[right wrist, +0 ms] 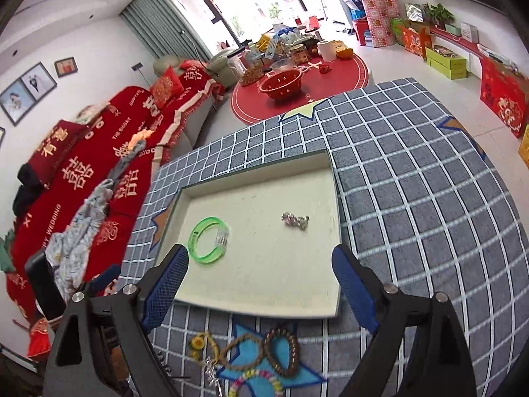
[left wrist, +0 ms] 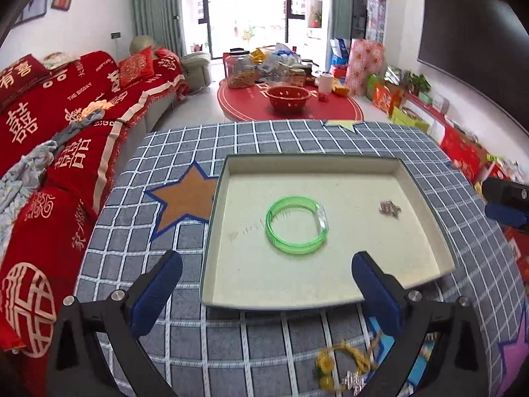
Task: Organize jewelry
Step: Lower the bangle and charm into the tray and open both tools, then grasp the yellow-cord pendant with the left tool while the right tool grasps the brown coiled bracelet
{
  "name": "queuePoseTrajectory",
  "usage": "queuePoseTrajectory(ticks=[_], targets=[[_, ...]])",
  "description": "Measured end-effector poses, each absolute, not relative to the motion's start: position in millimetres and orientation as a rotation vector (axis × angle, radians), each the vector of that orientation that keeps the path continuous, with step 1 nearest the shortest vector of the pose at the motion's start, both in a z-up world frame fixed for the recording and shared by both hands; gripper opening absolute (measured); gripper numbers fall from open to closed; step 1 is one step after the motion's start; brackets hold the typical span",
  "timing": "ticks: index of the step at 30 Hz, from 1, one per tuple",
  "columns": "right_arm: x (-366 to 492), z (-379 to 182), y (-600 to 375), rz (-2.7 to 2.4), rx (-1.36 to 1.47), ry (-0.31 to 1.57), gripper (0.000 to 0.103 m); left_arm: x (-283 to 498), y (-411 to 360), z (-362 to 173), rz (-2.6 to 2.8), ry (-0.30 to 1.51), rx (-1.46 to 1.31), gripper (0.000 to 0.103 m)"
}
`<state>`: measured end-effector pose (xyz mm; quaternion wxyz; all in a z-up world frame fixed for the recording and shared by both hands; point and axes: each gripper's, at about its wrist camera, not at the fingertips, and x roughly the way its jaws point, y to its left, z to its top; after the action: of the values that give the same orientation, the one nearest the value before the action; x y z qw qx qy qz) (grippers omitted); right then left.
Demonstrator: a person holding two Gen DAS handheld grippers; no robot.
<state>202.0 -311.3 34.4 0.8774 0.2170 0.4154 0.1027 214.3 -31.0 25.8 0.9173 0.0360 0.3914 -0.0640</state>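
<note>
A shallow cream tray (left wrist: pixel 426 192) (right wrist: pixel 334 198) lies on the grey checked tablecloth. Inside it lie a green bangle (left wrist: pixel 296 225) (right wrist: pixel 208 241) and a small silver piece (left wrist: pixel 389 208) (right wrist: pixel 295 221). On the cloth in front of the tray lie a yellow beaded bracelet (left wrist: pixel 344 360) (right wrist: pixel 201 344), a silver piece (left wrist: pixel 355 380) (right wrist: pixel 211 372), two brown bead bracelets (right wrist: pixel 281 352) and a pastel bead bracelet (right wrist: pixel 256 380). My left gripper (left wrist: pixel 267 284) is open and empty above the tray's near edge. My right gripper (right wrist: pixel 261 281) is open and empty over the tray's near part.
A red-covered sofa (left wrist: pixel 49 152) runs along the left of the table. A round red table (left wrist: pixel 291 106) with a red colander and jars stands beyond. Star patches mark the cloth (left wrist: pixel 185 198). Gift boxes line the right wall (right wrist: pixel 446 63).
</note>
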Motion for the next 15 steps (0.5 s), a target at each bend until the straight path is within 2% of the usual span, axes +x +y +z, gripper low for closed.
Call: queuePoseTrajectory(ticks=[1,2,9,15], targets=[[194.2,34.8,-313.2,0.213,0.463,0.861,0.092,208.3,-30.4,24.6,-0.127,0.801,0.078,0.103],[186.5,34.7,-313.5,0.211,0.471,0.857,0.102,201.9,-30.0,23.1,-0.124,0.794,0.08,0.103],[142.9,26.7,-322.0,0.221,0.562,0.809,0.103,175.2,-24.7,-12.6,-0.174,0.903,0.078,0.103],[130.2,3.7,-312.9,0.203,0.507,0.934,0.103,163.5,-20.4,-35.8,-0.144,0.966,0.097,0.103]])
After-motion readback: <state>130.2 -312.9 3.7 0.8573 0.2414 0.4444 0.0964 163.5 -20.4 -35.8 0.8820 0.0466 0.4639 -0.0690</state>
